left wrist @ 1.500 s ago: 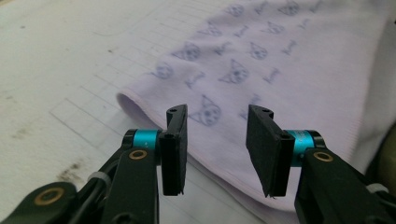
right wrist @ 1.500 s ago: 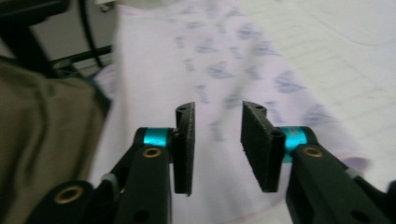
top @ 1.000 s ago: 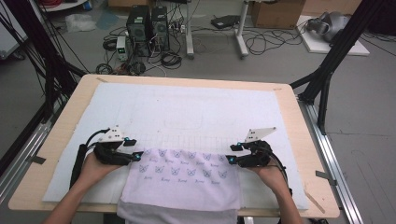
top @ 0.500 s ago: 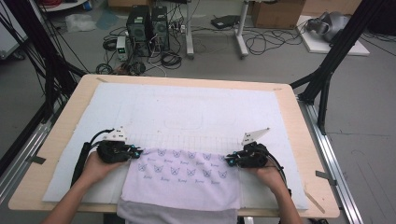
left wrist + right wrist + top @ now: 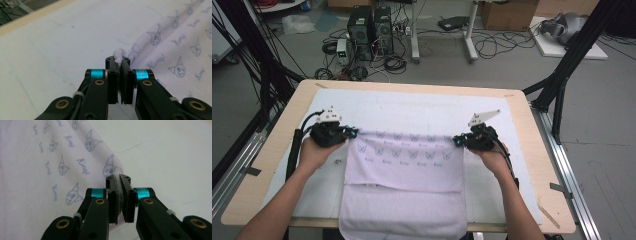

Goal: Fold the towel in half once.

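A pale lilac towel (image 5: 404, 165) printed with small cat faces lies on the white mat, its near end hanging over the table's front edge. My left gripper (image 5: 353, 133) is shut on the towel's far left corner (image 5: 119, 55), having just closed on it. My right gripper (image 5: 458, 141) has likewise just closed and is shut on the far right corner (image 5: 117, 178). Both corners are lifted off the mat, with the far edge stretched between the grippers. A fold line crosses the towel (image 5: 402, 186) nearer the person.
A white mat (image 5: 422, 110) covers most of the wooden table (image 5: 277, 150). Black frame legs (image 5: 562, 75) stand at the table's far corners. Computer towers and cables (image 5: 367, 30) sit on the floor beyond the far edge.
Both grippers closed on the towel's corners, then rose and moved toward the far side of the table, pulling the towel's edge up and away from the person.
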The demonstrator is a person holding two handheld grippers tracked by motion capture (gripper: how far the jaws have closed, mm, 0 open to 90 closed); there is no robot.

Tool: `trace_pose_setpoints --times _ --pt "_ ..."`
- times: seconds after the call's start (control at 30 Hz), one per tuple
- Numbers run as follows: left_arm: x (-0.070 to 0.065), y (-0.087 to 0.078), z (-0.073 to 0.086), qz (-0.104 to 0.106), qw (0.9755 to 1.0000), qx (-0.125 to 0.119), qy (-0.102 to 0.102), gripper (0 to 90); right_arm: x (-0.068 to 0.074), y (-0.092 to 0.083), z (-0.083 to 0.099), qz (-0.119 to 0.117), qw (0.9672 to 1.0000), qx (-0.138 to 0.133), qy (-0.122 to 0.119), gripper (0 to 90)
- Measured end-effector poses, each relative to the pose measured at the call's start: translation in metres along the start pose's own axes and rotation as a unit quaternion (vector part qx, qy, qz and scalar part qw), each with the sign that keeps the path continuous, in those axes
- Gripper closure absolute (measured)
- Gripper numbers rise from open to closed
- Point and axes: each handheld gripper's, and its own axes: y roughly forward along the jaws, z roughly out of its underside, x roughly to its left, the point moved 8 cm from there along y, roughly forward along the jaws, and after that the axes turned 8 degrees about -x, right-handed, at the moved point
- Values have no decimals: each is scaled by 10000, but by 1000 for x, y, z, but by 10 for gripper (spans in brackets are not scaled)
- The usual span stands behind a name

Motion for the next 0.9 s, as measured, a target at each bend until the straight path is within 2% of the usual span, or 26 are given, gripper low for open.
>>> trace_pose_setpoints --times 0.13,0.23,0.3,0.37,0.4,0.43,0.5,0.57,0.6,0.67,0.73,0.8,0.83,0.9 --pt "21 5 -36 -224 9997 -70 105 860 -22 -5 -33 274 9995 -57 -114 863" --pt "38 4 -66 -394 9988 -253 127 860 -39 -16 -68 453 9986 -211 -171 863" --pt "46 2 -87 -517 9977 -381 194 860 -46 -22 -86 501 9981 -296 -221 863" --pt "51 1 -100 -559 9969 -508 224 859 -52 -27 -103 584 9974 -331 -265 863" --pt "52 3 -101 -532 9970 -523 224 851 -55 -28 -108 603 9970 -363 -308 860" --pt "54 7 -97 -491 9975 -473 203 823 -59 -27 -109 594 9972 -372 -241 850" --pt "58 14 -82 -553 9981 -228 124 638 -66 -21 -102 585 9975 -373 -121 725" --pt "60 17 -65 -528 9983 -242 22 583 -70 -13 -89 518 9978 -405 128 656" --pt "60 17 -57 -451 9986 -267 -41 572 -69 -9 -81 419 9980 -417 229 635" --pt "57 17 -41 -259 9993 -255 -122 568 -66 -4 -68 345 9981 -477 186 617" --pt "52 13 -31 -52 9992 -366 -158 568 -60 -3 -59 253 9981 -530 193 583" --pt "45 9 -26 140 9987 -457 -159 567 -54 -3 -54 78 9983 -469 333 527" --pt "41 8 -24 215 9984 -511 -146 567 -50 -3 -53 28 9985 -459 291 527" --pt "32 5 -20 412 9974 -581 -107 566 -40 -5 -52 39 9981 -609 116 528"
